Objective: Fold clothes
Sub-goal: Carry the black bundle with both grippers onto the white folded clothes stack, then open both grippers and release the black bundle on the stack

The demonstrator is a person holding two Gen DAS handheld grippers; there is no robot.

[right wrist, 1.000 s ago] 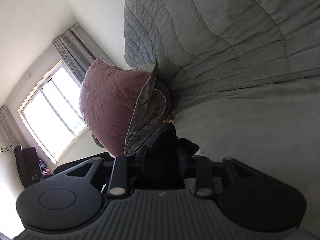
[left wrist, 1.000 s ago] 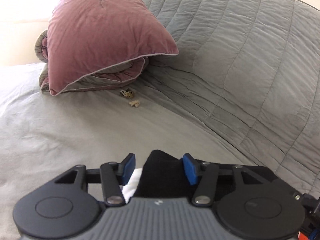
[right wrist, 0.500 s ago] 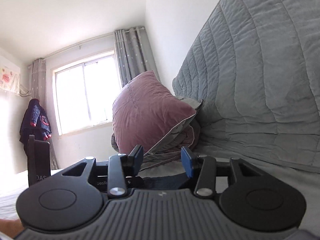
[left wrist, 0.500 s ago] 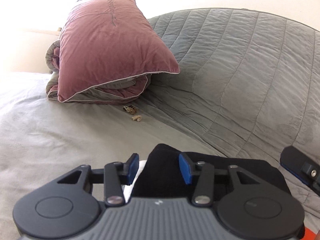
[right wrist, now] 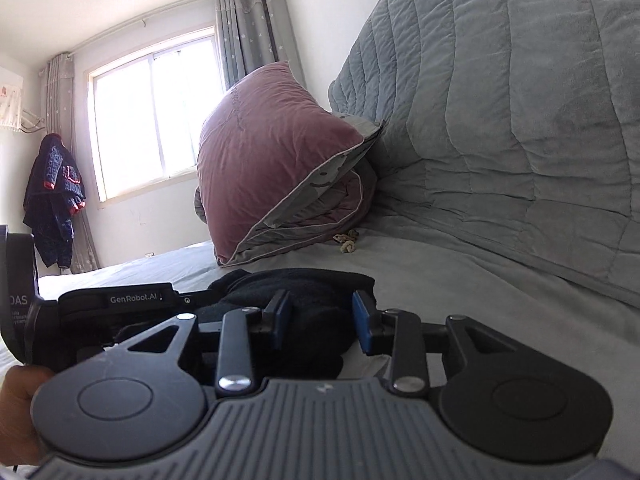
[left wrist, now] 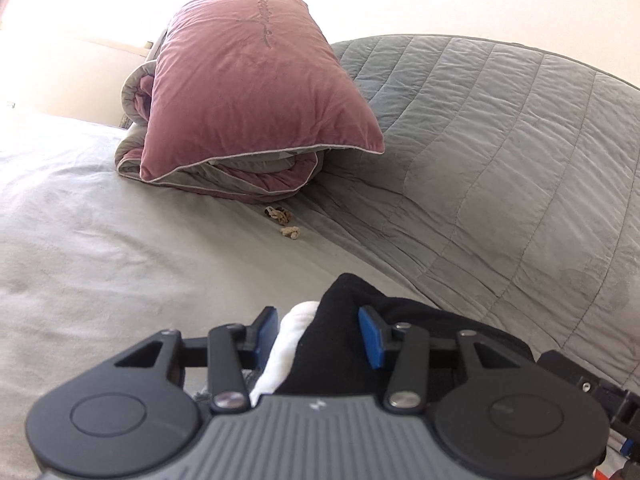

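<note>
My left gripper [left wrist: 318,334] sits low and level, pointing forward, its blue pads [left wrist: 370,336] parted with fabric bunched between them; whether the pads actually press the fabric cannot be confirmed. My right gripper [right wrist: 320,326] is also low and level, just beside the left, whose black body appears at its left side. The right jaws stand apart with a clear gap between the blue pads [right wrist: 362,330]. Part of my hand [right wrist: 18,404] shows at the right view's lower left edge.
</note>
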